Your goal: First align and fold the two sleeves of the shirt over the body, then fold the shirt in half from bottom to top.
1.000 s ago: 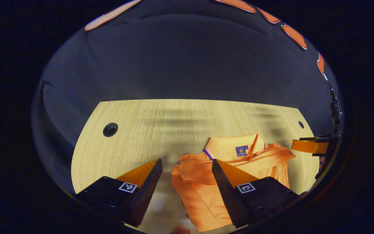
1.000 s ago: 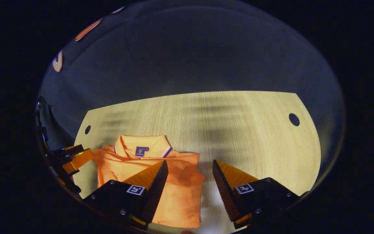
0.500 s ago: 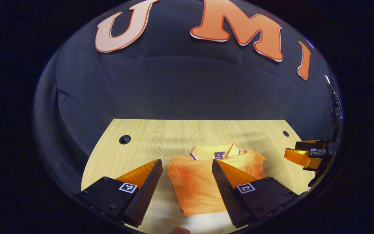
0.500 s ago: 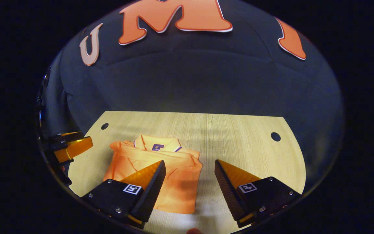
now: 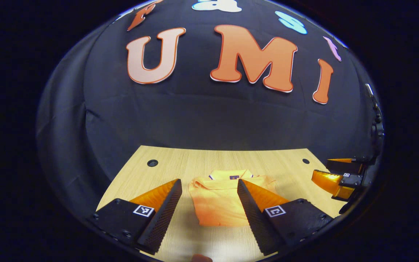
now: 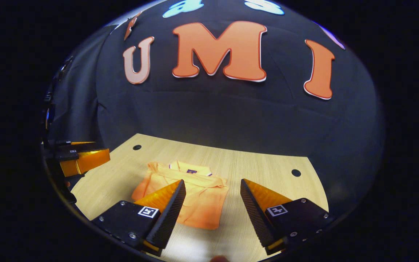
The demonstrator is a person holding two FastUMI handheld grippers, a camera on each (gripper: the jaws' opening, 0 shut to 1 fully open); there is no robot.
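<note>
Both grippers, left (image 5: 209, 185) and right (image 6: 213, 185), have pulled back and up, jaws spread, holding nothing. Folded shirt (image 5: 218, 202) lies farther ahead now on the table (image 5: 166, 171).

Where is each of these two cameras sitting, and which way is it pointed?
Left gripper view: rides on the left gripper, looking forward and slightly down across the wooden table at the folded orange shirt; its own open fingers show at the bottom, the right gripper at the right edge.
Right gripper view: rides on the right gripper, facing the same shirt from the other side; own open fingers below, left gripper at the left edge.
Shared: shirt, table, booth wall, both grippers.
</note>
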